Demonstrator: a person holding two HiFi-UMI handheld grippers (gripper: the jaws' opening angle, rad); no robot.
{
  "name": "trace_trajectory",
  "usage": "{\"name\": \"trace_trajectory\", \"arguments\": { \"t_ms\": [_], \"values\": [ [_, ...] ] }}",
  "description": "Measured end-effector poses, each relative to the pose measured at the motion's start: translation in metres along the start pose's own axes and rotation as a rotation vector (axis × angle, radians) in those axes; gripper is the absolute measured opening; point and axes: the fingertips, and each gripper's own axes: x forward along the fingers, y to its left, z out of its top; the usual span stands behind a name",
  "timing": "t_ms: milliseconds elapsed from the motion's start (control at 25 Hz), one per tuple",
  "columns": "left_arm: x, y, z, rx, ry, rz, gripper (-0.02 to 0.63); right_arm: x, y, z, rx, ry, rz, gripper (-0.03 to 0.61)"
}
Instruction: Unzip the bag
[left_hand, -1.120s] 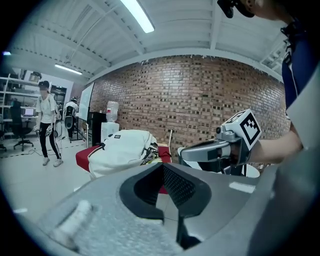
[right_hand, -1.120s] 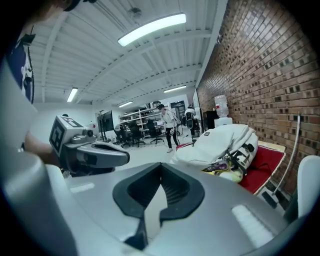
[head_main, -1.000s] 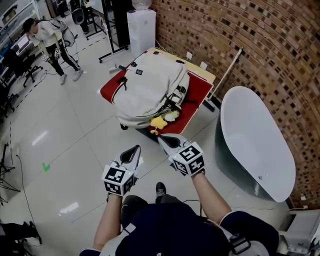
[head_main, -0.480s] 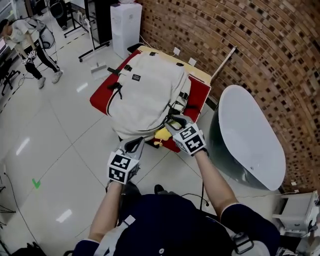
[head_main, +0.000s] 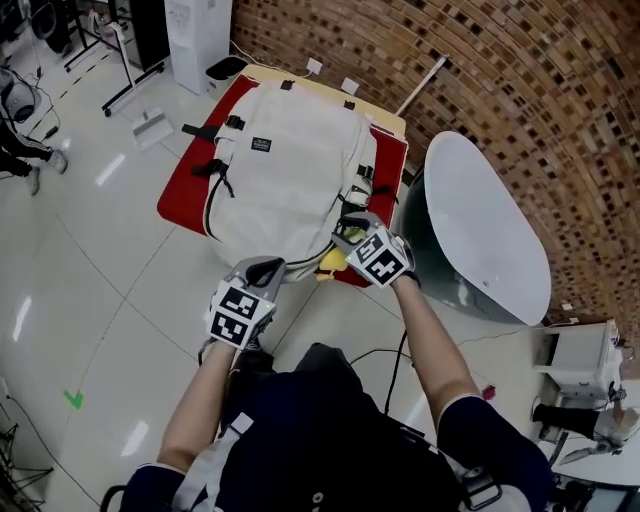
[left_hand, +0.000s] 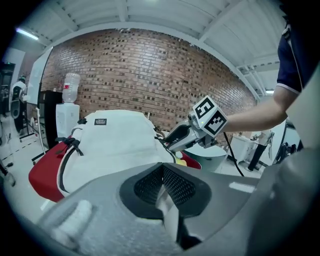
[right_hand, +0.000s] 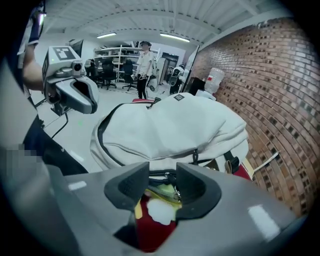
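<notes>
While the bulging off-white fabric backpack (head_main: 290, 170) is lying flat on the red-covered low table (head_main: 185, 200), its black straps and small black label are showing toward the far end, and a dark zip line is curving along its left side. The right gripper (head_main: 350, 232) is opening its jaws at the backpack's near right corner, pressing on nothing, beside a yellow-and-white soft thing (head_main: 332, 261). The left gripper (head_main: 262, 270) is hovering clenched and empty at the near edge.

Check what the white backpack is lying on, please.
The backpack lies on a red cover, which shows around its sides. A yellow toy peeks out at the near edge. Anything directly beneath it is hidden.
</notes>
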Motion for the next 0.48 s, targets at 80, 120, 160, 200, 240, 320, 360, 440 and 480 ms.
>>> {"name": "trace_trajectory", "arguments": {
  "t_ms": [80, 120, 160, 200, 240, 320, 360, 440, 480],
  "values": [
    [0.002, 0.002, -0.002, 0.007, 0.013, -0.031, 0.002, 0.000, -0.003, -0.005, 0.017, 0.018, -0.022, 0.152],
    [0.004, 0.004, -0.003, 0.007, 0.019, -0.041, 0.002, 0.001, -0.004, -0.007, 0.022, 0.030, -0.025, 0.152],
    [0.006, 0.004, -0.004, 0.005, 0.024, -0.050, 0.002, 0.002, -0.005, -0.010, 0.022, 0.045, -0.022, 0.152],
    [0.008, 0.004, -0.005, 0.003, 0.027, -0.058, 0.002, 0.003, -0.006, -0.013, 0.021, 0.058, -0.017, 0.152],
    [0.010, 0.005, -0.005, 0.003, 0.029, -0.063, 0.002, 0.003, -0.007, -0.016, 0.021, 0.068, -0.011, 0.152],
    [0.014, 0.009, -0.005, 0.006, 0.034, -0.063, 0.002, 0.002, -0.012, -0.022, 0.019, 0.082, 0.004, 0.150],
    [0.015, 0.010, -0.005, 0.006, 0.039, -0.060, 0.002, 0.001, -0.013, -0.025, 0.015, 0.094, 0.013, 0.150],
    [0.016, 0.012, -0.008, 0.005, 0.053, -0.055, 0.002, -0.001, -0.015, -0.034, 0.003, 0.124, 0.029, 0.150],
    [0.017, 0.012, -0.009, 0.006, 0.062, -0.053, 0.002, -0.002, -0.016, -0.039, 0.000, 0.134, 0.039, 0.150]
  ]
}}
